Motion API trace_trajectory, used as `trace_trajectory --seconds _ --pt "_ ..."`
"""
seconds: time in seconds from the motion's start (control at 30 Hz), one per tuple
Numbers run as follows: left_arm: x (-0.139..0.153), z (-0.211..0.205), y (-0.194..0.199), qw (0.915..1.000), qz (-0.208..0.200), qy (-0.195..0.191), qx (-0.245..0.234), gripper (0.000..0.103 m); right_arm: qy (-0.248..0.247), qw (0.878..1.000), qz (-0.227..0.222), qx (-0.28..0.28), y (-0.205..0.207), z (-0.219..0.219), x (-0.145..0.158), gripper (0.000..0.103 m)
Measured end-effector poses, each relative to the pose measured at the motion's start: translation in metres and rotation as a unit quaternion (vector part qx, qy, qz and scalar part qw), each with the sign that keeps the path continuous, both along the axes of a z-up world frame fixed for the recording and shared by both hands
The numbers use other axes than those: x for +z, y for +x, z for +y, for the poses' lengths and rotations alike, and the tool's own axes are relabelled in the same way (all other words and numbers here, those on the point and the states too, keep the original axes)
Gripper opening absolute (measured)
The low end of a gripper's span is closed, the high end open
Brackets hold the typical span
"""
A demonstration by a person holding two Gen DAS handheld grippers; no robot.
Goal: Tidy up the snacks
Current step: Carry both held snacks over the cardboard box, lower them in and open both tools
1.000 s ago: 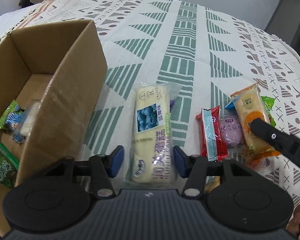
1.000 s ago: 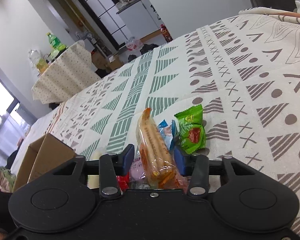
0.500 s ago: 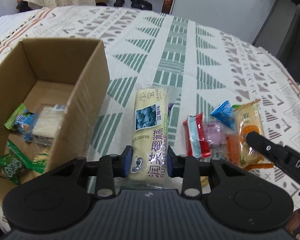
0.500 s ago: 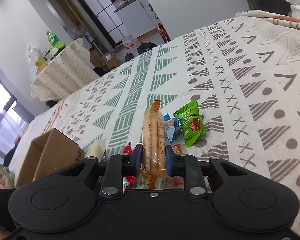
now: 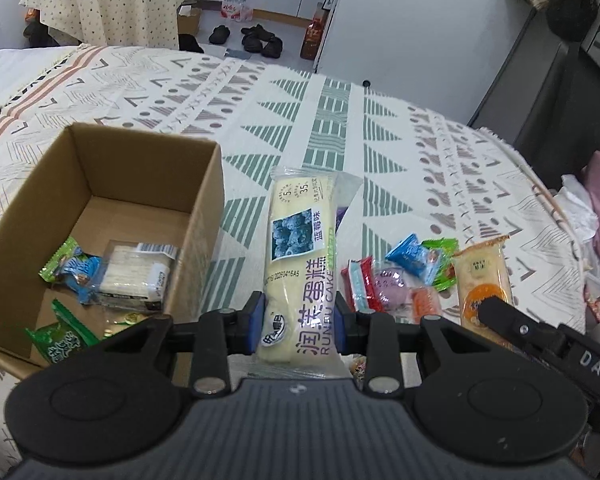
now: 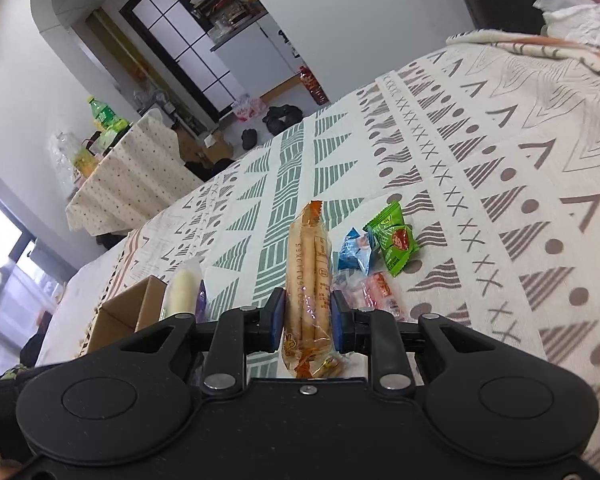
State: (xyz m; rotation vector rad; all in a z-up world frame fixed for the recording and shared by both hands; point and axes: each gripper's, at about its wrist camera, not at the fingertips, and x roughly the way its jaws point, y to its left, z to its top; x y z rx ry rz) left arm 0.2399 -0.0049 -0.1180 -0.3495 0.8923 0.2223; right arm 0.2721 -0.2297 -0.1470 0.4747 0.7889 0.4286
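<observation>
My left gripper [image 5: 299, 322] is shut on a long pale blueberry cake packet [image 5: 300, 256] and holds it above the patterned tablecloth, just right of an open cardboard box [image 5: 204, 184] with several snacks inside. My right gripper [image 6: 307, 320] is shut on an orange biscuit-stick packet [image 6: 309, 268], lifted off the cloth; the same packet shows in the left wrist view [image 5: 482, 276]. The cake packet [image 6: 182, 290] and the box [image 6: 120, 316] show at the left of the right wrist view.
Loose snacks lie on the cloth: a red packet [image 5: 360, 284], a purple one [image 5: 392, 284], a blue one [image 6: 354, 252], a green one [image 6: 394, 240] and a small orange one [image 6: 380, 290]. A dotted-cloth side table [image 6: 132, 176] stands beyond the table's far edge.
Both grippers closed from open onto their packets, then lifted them off the cloth. The left view rose and now shows more of the box's inside.
</observation>
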Motion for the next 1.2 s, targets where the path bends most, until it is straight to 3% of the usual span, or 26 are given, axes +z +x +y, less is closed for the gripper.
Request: trace_trajectory --seconds 0.43,1.2 --pt "0.043 0.021 -0.03 0.9982 -0.058 -0.016 0.004 0.033 -0.012 0.999 -0.043 0.009 -0.03 0.03 0.047 0.023" --pt "0.051 0.101 -0.057 0.9912 -0.074 -0.065 0.089 0.033 -0.015 0.997 -0.069 0.023 -0.043 0.1 0.072 0.023"
